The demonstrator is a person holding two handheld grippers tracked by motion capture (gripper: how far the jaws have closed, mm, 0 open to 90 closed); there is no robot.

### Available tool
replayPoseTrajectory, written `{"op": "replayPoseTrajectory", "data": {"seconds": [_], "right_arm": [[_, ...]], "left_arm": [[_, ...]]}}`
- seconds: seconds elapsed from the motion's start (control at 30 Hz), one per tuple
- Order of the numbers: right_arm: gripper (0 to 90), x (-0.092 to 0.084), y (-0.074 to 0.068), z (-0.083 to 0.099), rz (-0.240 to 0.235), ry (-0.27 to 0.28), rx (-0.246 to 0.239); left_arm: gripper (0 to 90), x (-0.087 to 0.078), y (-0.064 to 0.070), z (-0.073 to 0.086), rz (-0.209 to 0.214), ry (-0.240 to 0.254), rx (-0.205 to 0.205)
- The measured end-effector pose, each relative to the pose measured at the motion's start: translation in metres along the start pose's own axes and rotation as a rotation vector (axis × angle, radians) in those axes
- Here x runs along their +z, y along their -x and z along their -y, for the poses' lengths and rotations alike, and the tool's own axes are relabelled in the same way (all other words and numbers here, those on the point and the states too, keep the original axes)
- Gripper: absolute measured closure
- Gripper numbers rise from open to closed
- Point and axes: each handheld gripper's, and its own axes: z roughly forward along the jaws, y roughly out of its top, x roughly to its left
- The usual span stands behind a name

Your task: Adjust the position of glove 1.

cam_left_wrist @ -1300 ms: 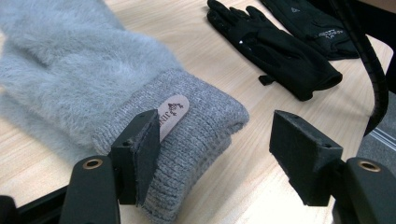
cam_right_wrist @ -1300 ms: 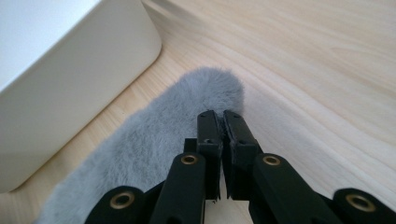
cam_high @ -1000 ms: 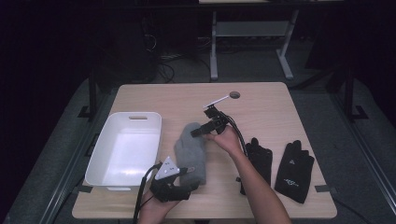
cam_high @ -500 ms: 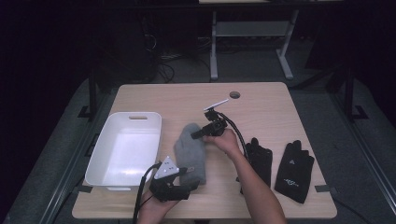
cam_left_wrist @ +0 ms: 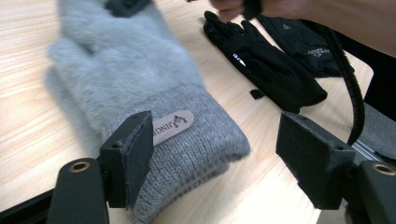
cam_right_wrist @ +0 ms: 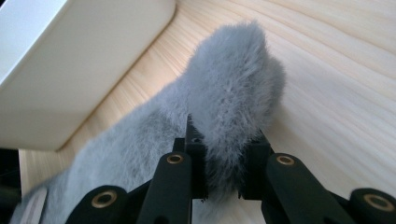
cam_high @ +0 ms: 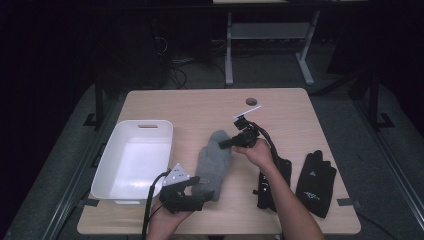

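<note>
My right gripper (cam_right_wrist: 223, 179) has just been closing, and its jaws now pinch the fluffy fingertip end of the grey glove (cam_right_wrist: 229, 93), the fur bulging up between the two black pads. In the high view that same gripper (cam_high: 226, 143) sits at the far end of the grey glove (cam_high: 212, 162), my hand wrapped round its body and its cable running back along my forearm. My left gripper (cam_left_wrist: 219, 161) stands with its jaws wide apart and has just been opening a little further; one pad rests against the knitted cuff, the other stands clear over bare wood, so nothing is clamped. Right beside that near pad the cuff carries a small tan tag (cam_left_wrist: 172, 126) printed in dark letters that look like "JINGH" (the pad covers whatever follows). The glove lies flat on the wooden table (cam_high: 200, 107), cuff towards me, just right of the white bin (cam_high: 132, 160). Farther right lie two black gloves (cam_left_wrist: 266, 65), side by side; the nearer has a tiny white mark by its fingers, too small to read, and the farther one a pale logo (cam_high: 311, 175) with blurred lettering I cannot make out.
</note>
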Motion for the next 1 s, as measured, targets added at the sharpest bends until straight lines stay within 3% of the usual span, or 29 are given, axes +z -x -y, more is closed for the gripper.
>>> {"op": "replayPoseTrajectory", "data": {"seconds": [0.2,0.37,0.47,0.5,0.6,0.63,0.7,0.87,1.0], "right_arm": [[77.4,-0.021,0.009,0.017,0.032,0.016,0.009],[77.2,-0.036,0.015,0.026,0.063,0.024,0.009],[77.0,-0.037,0.016,0.03,0.072,0.036,0.0],[76.6,-0.037,0.017,0.033,0.074,0.04,0.004],[76.4,-0.036,0.019,0.037,0.077,0.046,0.006],[76.4,-0.036,0.022,0.04,0.072,0.047,0.016],[76.4,-0.036,0.022,0.041,0.076,0.045,0.017],[76.1,-0.035,0.018,0.039,0.101,0.032,-0.013],[76.0,-0.035,0.017,0.039,0.11,0.025,-0.023]], "left_arm": [[24.3,0.006,0.0,-0.013,0.02,-0.03,0.004],[24.4,0.011,-0.008,-0.025,0.015,-0.069,-0.066],[24.4,0.015,-0.014,-0.027,0.014,-0.093,-0.101],[24.5,0.018,-0.018,-0.028,0.013,-0.109,-0.132],[24.6,0.023,-0.021,-0.028,0.008,-0.135,-0.144],[24.8,0.027,-0.026,-0.028,0.005,-0.15,-0.181],[26.2,0.029,-0.03,-0.026,-0.009,-0.161,-0.2],[26.7,0.035,-0.036,-0.024,0.014,-0.196,-0.26],[29.0,0.044,-0.038,-0.021,0.04,-0.266,-0.291]]}}
